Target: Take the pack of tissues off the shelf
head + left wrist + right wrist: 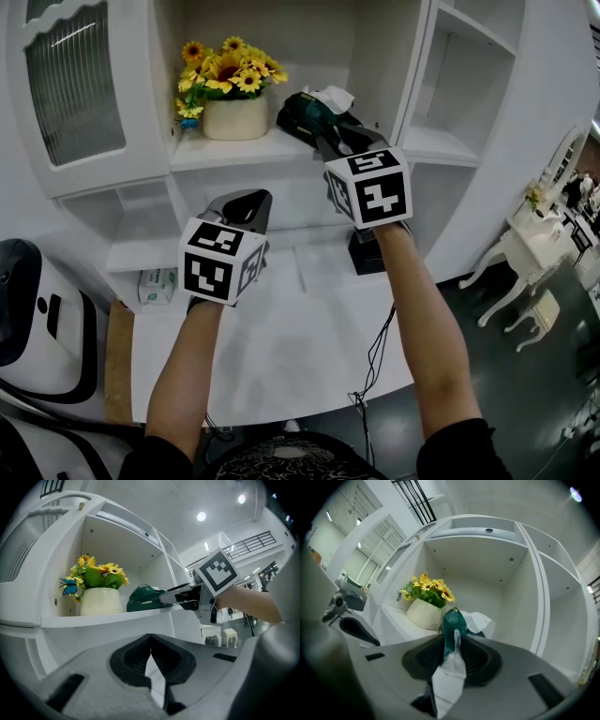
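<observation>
A dark green pack of tissues [302, 112], with a white tissue sticking out of its top, lies on the white shelf [234, 150] right of the flower pot. My right gripper [325, 133] reaches in at shelf height. In the right gripper view its jaws are closed on the pack's [452, 626] near end, green wrapper squeezed between the pads. The left gripper view shows the same grip from the side, the pack [144, 598] resting on the shelf edge. My left gripper [246, 202] hangs lower, in front of the shelf, jaws [150, 641] shut with nothing in them.
A cream pot of yellow sunflowers [235, 117] stands just left of the pack. A pale wrapped packet [157, 285] lies in a lower cubby. A black box [366, 253] sits on the white counter [309, 347] under my right arm. White chairs [520, 277] stand at right.
</observation>
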Tool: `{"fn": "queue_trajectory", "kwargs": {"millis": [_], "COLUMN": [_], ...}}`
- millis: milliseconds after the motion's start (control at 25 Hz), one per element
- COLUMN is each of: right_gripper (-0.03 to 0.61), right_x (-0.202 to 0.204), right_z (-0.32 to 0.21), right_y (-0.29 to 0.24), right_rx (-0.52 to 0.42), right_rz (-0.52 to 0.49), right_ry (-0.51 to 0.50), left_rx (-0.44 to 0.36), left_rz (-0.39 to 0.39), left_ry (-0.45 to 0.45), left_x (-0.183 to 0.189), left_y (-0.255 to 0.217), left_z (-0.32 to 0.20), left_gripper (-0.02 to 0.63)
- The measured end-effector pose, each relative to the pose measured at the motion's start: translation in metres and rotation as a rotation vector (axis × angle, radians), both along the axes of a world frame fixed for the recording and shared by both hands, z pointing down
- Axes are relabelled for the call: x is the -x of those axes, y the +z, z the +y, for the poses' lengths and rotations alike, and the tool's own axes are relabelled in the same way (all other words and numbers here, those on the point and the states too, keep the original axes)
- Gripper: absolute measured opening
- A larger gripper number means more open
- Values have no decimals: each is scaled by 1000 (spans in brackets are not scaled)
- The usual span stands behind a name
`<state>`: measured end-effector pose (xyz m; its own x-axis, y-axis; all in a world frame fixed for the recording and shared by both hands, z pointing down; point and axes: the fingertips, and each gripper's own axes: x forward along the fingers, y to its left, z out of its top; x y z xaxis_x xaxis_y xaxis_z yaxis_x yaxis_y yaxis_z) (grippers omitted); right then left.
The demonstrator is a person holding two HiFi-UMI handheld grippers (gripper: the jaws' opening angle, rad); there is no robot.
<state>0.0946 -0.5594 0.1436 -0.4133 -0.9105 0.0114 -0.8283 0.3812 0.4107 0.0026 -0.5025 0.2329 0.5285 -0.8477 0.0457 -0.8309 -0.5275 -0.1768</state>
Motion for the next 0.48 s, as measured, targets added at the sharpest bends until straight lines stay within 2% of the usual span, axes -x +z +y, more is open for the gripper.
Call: {"fn": "queue_trajectory", "kwargs": {"millis": [480], "right_gripper": [63], "right_x": [0], "right_z": [15], "right_y": [-5], "right_rx": [-21], "right_rz": [8], "right_ry": [-11], "left_rx": [-5], "left_rz": [-7], "left_ry": [19], "left_x": [-2], "left_y": [-3], "left_z": [9], "left_gripper": [5]}}
